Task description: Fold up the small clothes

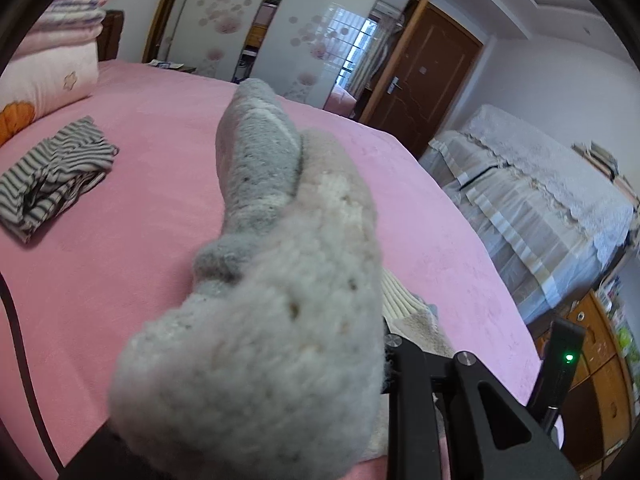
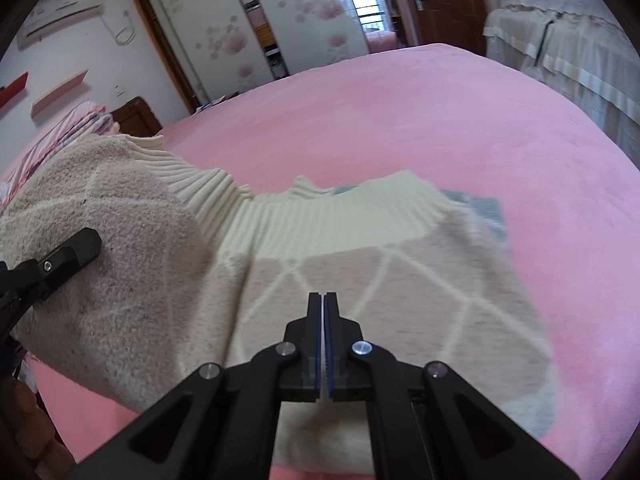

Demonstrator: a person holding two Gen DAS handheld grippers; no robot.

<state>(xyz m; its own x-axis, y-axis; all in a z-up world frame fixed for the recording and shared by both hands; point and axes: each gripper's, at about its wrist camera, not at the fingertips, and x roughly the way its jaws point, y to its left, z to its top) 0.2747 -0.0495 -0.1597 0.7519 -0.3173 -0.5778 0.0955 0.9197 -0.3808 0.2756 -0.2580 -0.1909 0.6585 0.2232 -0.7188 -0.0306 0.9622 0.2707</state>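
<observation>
Lying on the pink bed (image 2: 420, 112): a small knitted sweater (image 2: 360, 280), fuzzy beige and cream with pale diamond lines and grey patches, its ribbed cream band (image 2: 320, 216) turned toward the far wardrobe (image 2: 208, 28), body spreading crosswise over the plush cover.

Rising at the sweater's left side: one fuzzy portion lifted off the bed, draping over the left claw (image 2: 86, 246), only one black finger showing against the wool; whether that claw is clamping or parted cannot be told. Filling the left wrist view: the same raised sweater (image 1: 260, 300), long axis running away from the lens toward the wardrobe doors, grey and beige pile blurring close up, hiding the fingertips.

Hovering over the flat part of the sweater: the right claw (image 2: 323, 300), fingers pressed together, blue pads meeting, nothing between them.

Resting well apart near the pillows (image 1: 52, 72): a crumpled black-and-white striped garment (image 1: 52, 176).
</observation>
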